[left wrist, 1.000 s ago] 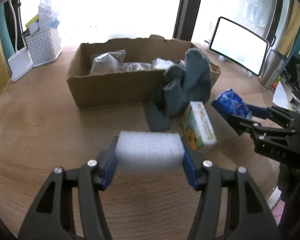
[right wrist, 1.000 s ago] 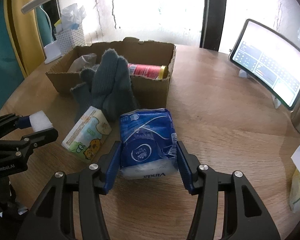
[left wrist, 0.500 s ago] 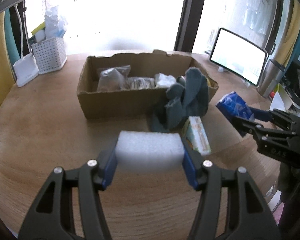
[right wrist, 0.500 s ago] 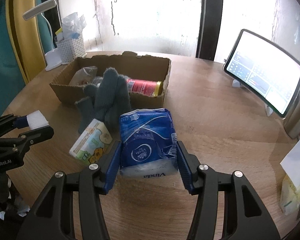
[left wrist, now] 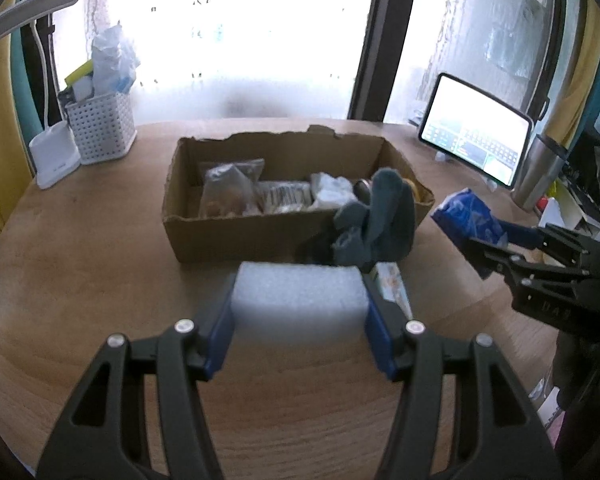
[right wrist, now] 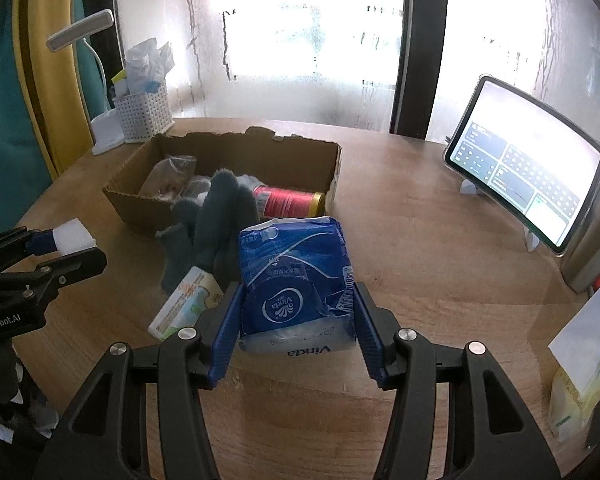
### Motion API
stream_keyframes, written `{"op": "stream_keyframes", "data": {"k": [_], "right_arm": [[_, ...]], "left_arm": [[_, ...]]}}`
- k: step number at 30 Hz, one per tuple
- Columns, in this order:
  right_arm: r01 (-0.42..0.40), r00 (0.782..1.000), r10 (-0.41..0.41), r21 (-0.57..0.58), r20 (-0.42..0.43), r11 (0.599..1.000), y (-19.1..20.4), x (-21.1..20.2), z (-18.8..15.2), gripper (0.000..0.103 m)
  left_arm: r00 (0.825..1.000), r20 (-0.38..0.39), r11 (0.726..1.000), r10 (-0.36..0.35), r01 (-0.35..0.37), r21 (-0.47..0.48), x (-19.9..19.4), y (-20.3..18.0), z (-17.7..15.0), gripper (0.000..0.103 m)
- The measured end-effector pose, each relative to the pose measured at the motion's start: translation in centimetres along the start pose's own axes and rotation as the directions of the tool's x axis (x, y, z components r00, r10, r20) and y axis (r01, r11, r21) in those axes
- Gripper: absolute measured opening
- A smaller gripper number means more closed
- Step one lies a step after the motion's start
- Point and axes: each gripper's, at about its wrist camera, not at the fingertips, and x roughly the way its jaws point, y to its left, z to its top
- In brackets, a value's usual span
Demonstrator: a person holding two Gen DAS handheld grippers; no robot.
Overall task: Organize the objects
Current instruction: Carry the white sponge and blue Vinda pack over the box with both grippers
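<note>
My left gripper (left wrist: 300, 320) is shut on a white foam block (left wrist: 300, 296), held above the wooden table. My right gripper (right wrist: 296, 328) is shut on a blue tissue pack (right wrist: 296, 284), also lifted off the table. Ahead stands an open cardboard box (left wrist: 236, 236) holding plastic bags, a white wad and a red can (right wrist: 288, 202). A grey glove (right wrist: 216, 224) hangs over the box's front wall. A small green and white carton (right wrist: 184, 306) lies on the table before the glove. Each gripper shows in the other's view: the right gripper (left wrist: 488, 248), the left gripper (right wrist: 66, 246).
A white perforated basket (left wrist: 102, 130) and a white lamp base (left wrist: 54, 158) stand at the back left. A lit tablet (right wrist: 528, 184) leans on a stand at the right, beside a steel tumbler (left wrist: 540, 172). More packets (right wrist: 584, 376) lie at the right table edge.
Both grippers have risen with their loads, so the box, glove and carton look farther off and more of the box's inside shows. The grips are unchanged.
</note>
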Motion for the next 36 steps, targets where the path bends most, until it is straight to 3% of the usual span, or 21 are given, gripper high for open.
{"op": "stream_keyframes", "data": {"k": [36], "right_arm": [[-0.029,0.999,0.029,0.005,0.028,1.000,-0.1,1.4,4.0,0.056]], "left_arm": [[0.999,0.036,1.000,-0.025,0.025,-0.004,1.8,1.3,4.3,0.059]]}}
